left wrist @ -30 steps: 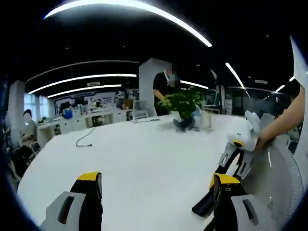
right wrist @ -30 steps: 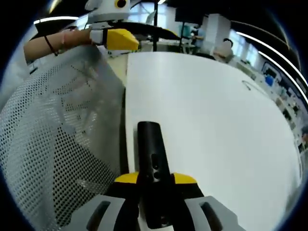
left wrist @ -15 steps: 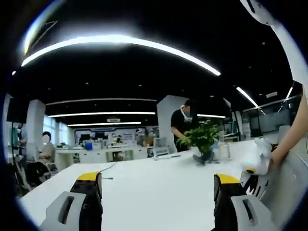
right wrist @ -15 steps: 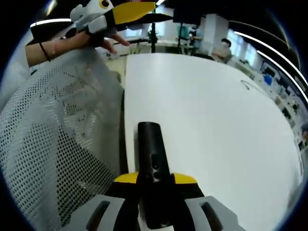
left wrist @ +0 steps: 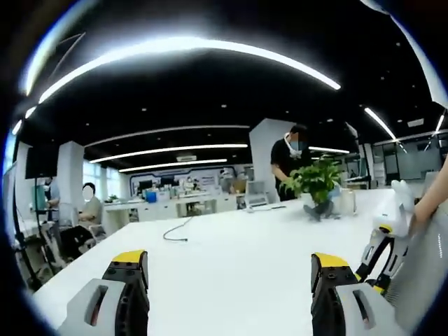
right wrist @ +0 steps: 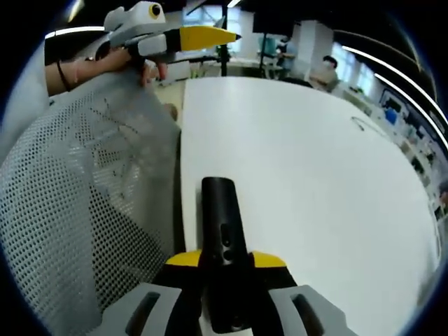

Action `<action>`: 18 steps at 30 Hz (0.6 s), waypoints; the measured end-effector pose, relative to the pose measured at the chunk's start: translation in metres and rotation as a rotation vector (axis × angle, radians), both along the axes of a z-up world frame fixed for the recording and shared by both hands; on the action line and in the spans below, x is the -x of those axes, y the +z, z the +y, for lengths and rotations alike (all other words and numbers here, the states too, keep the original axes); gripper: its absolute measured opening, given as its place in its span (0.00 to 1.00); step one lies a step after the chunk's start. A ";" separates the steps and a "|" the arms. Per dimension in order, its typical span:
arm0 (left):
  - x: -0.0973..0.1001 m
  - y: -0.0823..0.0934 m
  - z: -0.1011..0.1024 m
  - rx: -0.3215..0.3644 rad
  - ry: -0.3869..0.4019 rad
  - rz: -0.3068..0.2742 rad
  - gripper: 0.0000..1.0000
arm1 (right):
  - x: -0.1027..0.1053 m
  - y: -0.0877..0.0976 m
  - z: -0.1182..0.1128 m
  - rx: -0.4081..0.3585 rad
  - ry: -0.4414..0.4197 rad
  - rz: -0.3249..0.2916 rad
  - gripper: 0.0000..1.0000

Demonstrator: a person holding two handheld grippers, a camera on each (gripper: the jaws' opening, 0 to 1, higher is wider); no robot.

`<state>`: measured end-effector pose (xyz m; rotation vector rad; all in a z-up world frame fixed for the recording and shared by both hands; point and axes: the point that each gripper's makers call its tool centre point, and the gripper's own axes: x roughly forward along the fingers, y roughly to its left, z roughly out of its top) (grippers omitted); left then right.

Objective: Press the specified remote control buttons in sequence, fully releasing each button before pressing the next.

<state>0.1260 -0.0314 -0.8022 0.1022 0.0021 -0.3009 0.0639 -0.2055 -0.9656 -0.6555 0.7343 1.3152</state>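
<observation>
Right claw point(right wrist: 225, 269): clamped tight on the black remote control point(right wrist: 224, 246), yellow-tipped jaws pressing in from both sides at the bottom centre of the right gripper view.
Remote control: sticks out forward from between the jaws, small buttons showing on its top face, its far end over the near edge of the white worktop point(right wrist: 308, 161).
Left claw point(left wrist: 227, 280): jaws spread wide apart at the bottom of the left gripper view, nothing between them, just bare worktop point(left wrist: 231, 245) beyond.
Left claw seen from the right gripper view point(right wrist: 203, 36): upper left of the frame, a hand point(right wrist: 133, 64) holding it, its yellow tip pointing right.
Mesh chair back point(right wrist: 77, 203): left side of the right gripper view, beside the worktop's edge.
Potted plant point(left wrist: 316, 183): right of centre in the left gripper view, standing on the worktop's far side.
Cable point(left wrist: 176, 231): lying loose on the worktop, left of the plant.
Person point(left wrist: 288, 155): standing behind the plant.
</observation>
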 end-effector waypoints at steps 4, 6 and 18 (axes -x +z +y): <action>-0.001 -0.003 0.001 0.009 0.000 0.016 1.00 | 0.000 0.000 0.000 0.011 0.012 0.003 0.21; -0.001 -0.005 0.002 0.004 0.004 0.027 1.00 | -0.001 0.001 0.000 0.016 0.021 0.008 0.21; -0.002 -0.012 0.003 0.009 0.005 0.065 1.00 | -0.008 0.001 -0.001 0.006 0.034 0.035 0.21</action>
